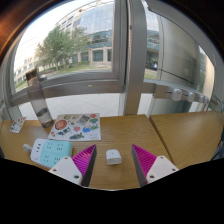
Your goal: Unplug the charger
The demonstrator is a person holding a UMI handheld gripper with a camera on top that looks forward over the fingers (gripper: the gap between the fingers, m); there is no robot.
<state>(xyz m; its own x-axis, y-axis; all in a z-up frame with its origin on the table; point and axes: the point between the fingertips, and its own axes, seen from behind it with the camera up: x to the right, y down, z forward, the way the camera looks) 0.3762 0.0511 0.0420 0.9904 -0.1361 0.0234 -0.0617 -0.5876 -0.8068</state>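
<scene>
A small white charger block (113,156) sits on the wooden table (130,130), between my two fingertips with a clear gap at each side. My gripper (113,160) is open, its magenta pads (85,158) spread wide on either side of the charger. No cable or socket shows around it.
A pale green device with white dots (51,150) lies left of my fingers. A colourful printed sheet (76,126) lies beyond it. A white cable (16,125) runs at the far left. A window frame post (135,60) rises behind the table.
</scene>
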